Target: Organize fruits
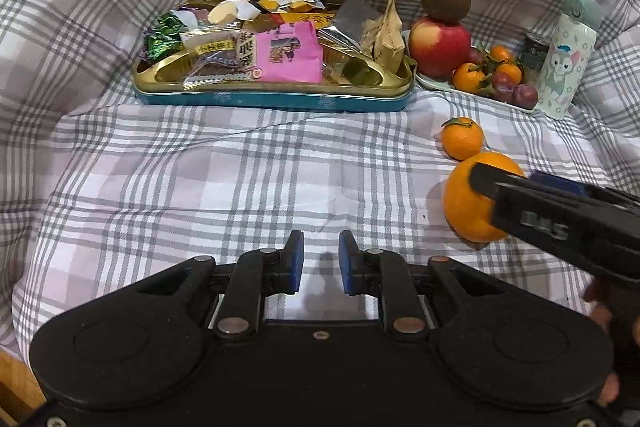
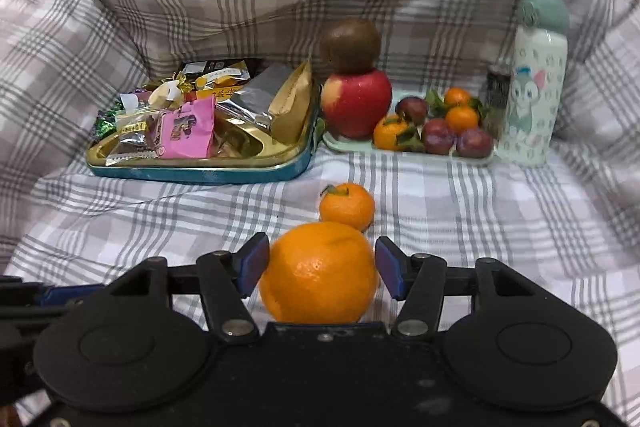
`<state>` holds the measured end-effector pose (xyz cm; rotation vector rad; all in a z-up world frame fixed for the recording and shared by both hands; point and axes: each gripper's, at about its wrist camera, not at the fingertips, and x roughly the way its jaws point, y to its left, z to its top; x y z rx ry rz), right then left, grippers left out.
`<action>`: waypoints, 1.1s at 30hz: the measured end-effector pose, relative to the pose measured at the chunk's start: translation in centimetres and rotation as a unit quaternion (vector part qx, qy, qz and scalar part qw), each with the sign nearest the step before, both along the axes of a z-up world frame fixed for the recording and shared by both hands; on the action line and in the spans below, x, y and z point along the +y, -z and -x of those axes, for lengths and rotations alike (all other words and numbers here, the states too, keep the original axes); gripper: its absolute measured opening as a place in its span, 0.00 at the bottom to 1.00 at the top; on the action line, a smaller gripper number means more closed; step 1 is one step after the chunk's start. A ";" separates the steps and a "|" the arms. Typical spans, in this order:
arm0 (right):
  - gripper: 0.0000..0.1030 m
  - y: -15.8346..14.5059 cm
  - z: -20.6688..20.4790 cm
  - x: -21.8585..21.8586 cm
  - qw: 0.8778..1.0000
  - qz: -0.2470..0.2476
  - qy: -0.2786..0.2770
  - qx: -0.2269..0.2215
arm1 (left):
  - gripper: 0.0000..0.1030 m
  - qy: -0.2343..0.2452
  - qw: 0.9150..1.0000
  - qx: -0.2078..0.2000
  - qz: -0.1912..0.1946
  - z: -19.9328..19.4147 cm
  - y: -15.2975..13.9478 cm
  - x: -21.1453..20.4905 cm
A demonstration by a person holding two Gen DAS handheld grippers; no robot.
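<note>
The right gripper (image 2: pixel 320 269) straddles the large orange (image 2: pixel 318 273), which sits on the plaid cloth (image 2: pixel 480 227) at the six o'clock of the right wrist view. Its left pad looks to touch the peel, while a thin gap shows at the right pad, so the jaws stand apart round the fruit without clamping it; the orange's underside is hidden behind the gripper body. A small mandarin (image 2: pixel 347 206) lies just beyond it at twelve o'clock, touching or nearly so.

The left gripper (image 1: pixel 321 263) holds nothing, its blue pads drawn to their narrowest over bare cloth.

At one o'clock, the pale green tray (image 2: pixel 348 146) carries a red apple (image 2: pixel 357 103) with a brown round fruit (image 2: pixel 350 45) atop it, plus mandarins and plums. A dark can (image 2: pixel 498 91) is mostly hidden behind the cartoon-printed bottle (image 2: pixel 534 83); its label is unreadable.

At eleven o'clock, the gold tin (image 2: pixel 200 167) holds snack packets; Chinese characters show on some wrappers, too blurred to read, and raised lettering on the right gripper's arm is likewise indistinct.
</note>
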<state>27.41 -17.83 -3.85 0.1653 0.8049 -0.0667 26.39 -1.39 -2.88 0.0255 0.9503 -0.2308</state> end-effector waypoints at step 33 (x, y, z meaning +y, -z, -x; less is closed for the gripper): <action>0.60 1.4 7.9 -9.5 0.990 -0.078 0.113 0.016 | 0.29 0.107 0.994 -0.012 -0.008 -7.9 1.0 -13.9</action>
